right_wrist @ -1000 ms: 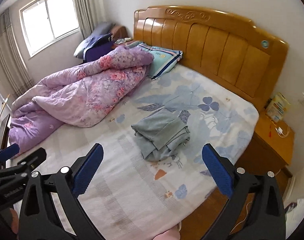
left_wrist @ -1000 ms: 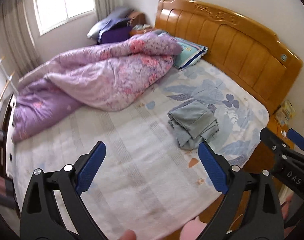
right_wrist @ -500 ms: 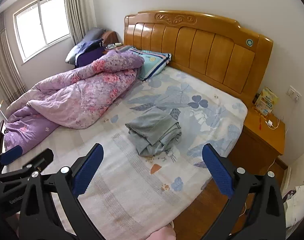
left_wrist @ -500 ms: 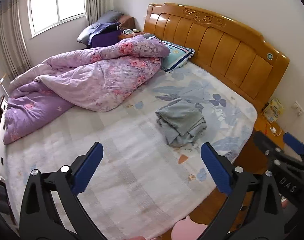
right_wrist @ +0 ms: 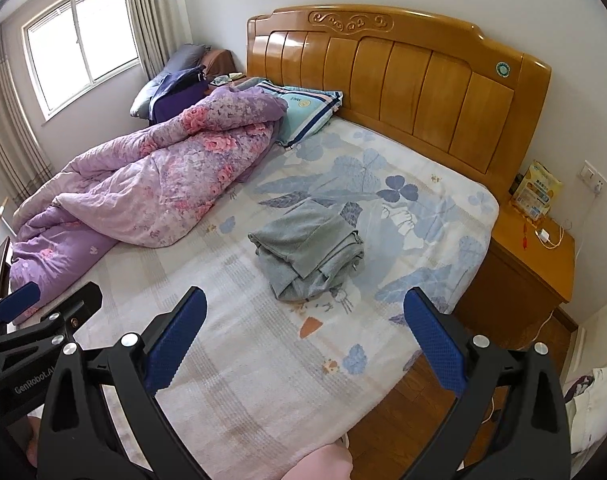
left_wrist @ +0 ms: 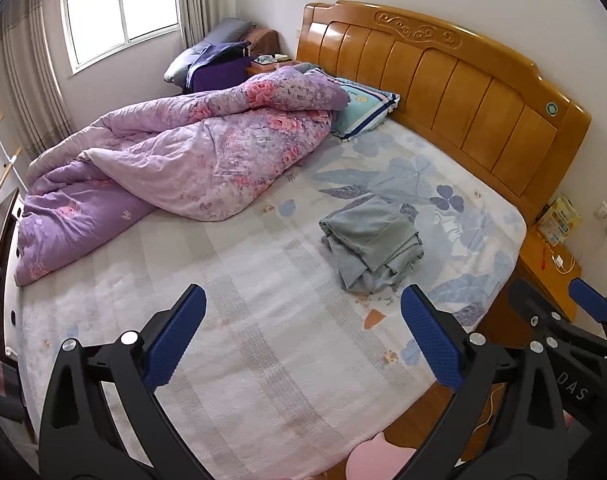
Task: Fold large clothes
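Right wrist shows both my tongs, left gripper [left_wrist: 301,338] and right gripper [right_wrist: 305,338], wide and empty; the grey garment [right_wrist: 309,256] ahead is layered, so I risk pinching one layer and unravelling it.

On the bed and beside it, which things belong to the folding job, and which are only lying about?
For the job:
- grey folded garment, lying on the bed sheet
- left hand-held gripper, open
- right hand-held gripper, open

Lying about:
- purple floral quilt
- striped pillow
- yellow packet and white charger on the nightstand
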Motion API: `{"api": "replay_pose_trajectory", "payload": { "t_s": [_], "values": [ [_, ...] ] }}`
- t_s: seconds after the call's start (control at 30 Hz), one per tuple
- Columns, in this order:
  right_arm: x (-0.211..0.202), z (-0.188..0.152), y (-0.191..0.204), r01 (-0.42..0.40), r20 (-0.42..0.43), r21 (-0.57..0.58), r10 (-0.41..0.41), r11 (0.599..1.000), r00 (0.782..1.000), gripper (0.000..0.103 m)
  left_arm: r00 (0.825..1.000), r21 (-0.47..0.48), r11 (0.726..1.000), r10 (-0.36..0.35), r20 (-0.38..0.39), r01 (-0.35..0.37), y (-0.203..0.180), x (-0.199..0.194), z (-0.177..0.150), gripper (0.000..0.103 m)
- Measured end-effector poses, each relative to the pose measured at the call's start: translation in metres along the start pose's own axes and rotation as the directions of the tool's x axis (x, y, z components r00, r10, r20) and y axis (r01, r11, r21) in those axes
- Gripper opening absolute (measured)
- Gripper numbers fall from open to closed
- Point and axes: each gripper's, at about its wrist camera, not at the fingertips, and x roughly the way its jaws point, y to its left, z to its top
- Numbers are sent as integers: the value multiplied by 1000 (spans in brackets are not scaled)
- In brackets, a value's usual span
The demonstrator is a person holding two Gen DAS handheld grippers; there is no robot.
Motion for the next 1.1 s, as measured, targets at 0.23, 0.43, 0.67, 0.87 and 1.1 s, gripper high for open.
{"api": "replay_pose_trajectory", "payload": {
  "t_s": [0.23,0.43,0.67,0.87,1.1],
  "values": [
    [2,0,-4,-1,-9,14,1,1000,1000,95,1000,0,1000,-14,-13,14,-1,3,0,98],
    [4,1,-6,-4,-12,19,4,1000,1000,95,1000,-3,1000,-19,-17,19,0,4,1,98],
    [5,2,-7,-1,-16,19,1,1000,1000,95,1000,-3,1000,-16,-17,16,2,4,2,98],
    [6,2,-7,-2,-19,20,3,1000,1000,95,1000,-8,1000,-20,-18,20,4,5,2,98],
    [8,0,-11,1,-29,29,0,1000,1000,95,999,4,999,-34,-25,34,-4,5,0,98]
  ]
}}
